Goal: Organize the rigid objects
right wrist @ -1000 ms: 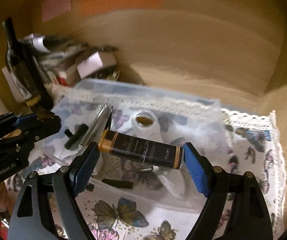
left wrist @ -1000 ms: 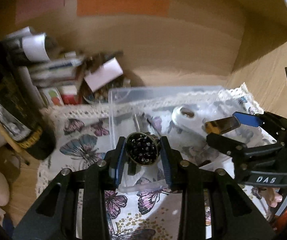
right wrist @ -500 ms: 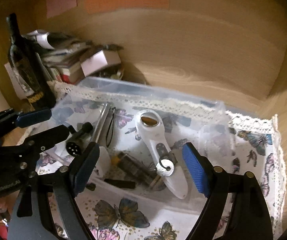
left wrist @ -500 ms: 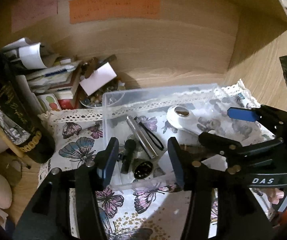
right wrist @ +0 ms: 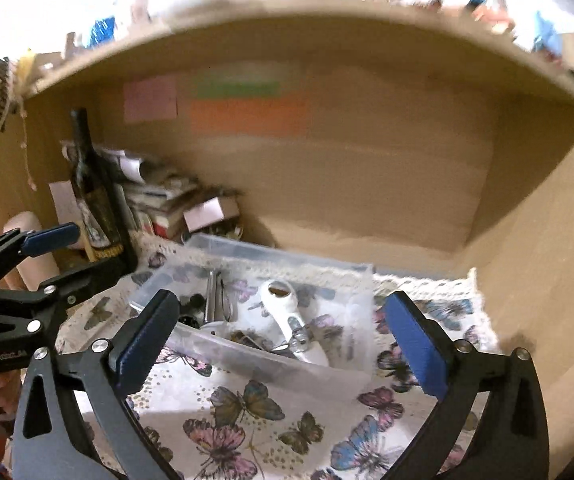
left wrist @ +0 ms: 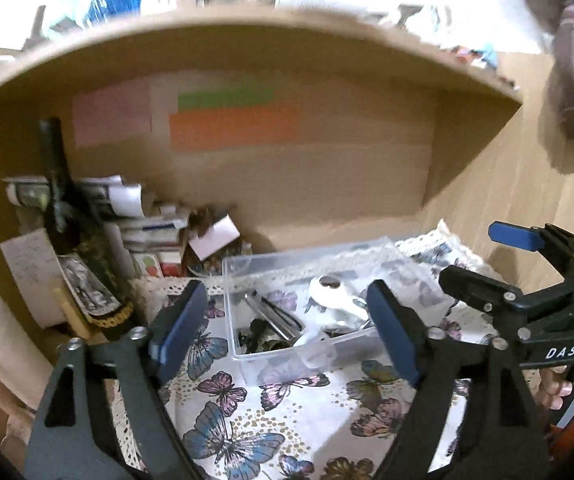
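A clear plastic bin [left wrist: 231, 304] [right wrist: 271, 360] sits on a butterfly-print cloth [left wrist: 287, 420] [right wrist: 247, 420]. Inside lie a white handheld device [left wrist: 333, 290] [right wrist: 287, 312], a silver flashlight [left wrist: 271, 316] [right wrist: 210, 296], small black parts [left wrist: 253, 330] and a dark gold-capped tube [right wrist: 247, 338]. My left gripper [left wrist: 287, 332] is open and empty, held back above the cloth in front of the bin. My right gripper [right wrist: 283, 340] is open and empty, also in front of the bin; it shows at the right of the left wrist view [left wrist: 487, 264].
A dark wine bottle [left wrist: 71, 236] [right wrist: 91, 192] stands at the left beside stacked books and papers [left wrist: 143, 228] [right wrist: 159, 196]. The wooden shelf back carries pink, green and orange sticky notes [left wrist: 231, 128]. A shelf board [left wrist: 247, 28] runs overhead. The right side wall [left wrist: 527, 208] is close.
Both grippers let go of their objects into the bin: the left a round gold-rimmed piece, the right the dark tube. Both then opened wide and pulled back and up from the bin.
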Motion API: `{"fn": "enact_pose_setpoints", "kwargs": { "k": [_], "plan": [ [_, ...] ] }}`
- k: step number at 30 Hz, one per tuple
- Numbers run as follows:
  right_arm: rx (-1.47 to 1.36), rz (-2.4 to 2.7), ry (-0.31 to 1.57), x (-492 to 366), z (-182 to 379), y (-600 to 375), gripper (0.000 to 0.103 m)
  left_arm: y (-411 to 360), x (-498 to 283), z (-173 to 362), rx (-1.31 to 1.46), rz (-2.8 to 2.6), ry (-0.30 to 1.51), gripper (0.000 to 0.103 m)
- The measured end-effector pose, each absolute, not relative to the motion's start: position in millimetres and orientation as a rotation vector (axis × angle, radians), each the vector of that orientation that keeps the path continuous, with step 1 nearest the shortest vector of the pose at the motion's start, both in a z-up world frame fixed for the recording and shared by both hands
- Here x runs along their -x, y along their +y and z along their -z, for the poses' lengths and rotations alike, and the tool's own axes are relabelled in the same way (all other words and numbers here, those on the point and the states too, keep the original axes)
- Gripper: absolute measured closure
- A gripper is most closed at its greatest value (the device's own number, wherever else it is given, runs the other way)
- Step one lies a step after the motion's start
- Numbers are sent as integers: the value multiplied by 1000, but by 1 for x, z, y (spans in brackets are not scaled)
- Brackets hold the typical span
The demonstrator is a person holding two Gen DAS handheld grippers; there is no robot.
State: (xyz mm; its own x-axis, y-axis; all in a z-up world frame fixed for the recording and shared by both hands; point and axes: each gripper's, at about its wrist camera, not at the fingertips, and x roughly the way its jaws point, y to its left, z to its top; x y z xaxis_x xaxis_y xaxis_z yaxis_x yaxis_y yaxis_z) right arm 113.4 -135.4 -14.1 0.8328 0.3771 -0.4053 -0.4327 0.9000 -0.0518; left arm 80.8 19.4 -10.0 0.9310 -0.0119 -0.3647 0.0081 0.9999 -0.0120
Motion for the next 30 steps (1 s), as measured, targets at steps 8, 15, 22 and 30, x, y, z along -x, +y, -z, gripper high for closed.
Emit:
{"fn": "enact_pose_setpoints", "kwargs": {
  "k": [8, 15, 22, 30],
  "plan": [
    [86, -411, 296, -72, -3, -158, 0, 4, -34, -6, -3, -5, 281, 2],
    [66, -410, 258, -51, -6, -166, 0, -5, -16, -13, -9, 3, 241, 1],
    [51, -419, 260, -48, -5, -168, 0, -9, -10, -16, -10, 1, 221, 1],
    [48, -422, 261, -49, -5, -168, 0, -6, -11, -16, 4, 4, 221, 1]
  ]
}}
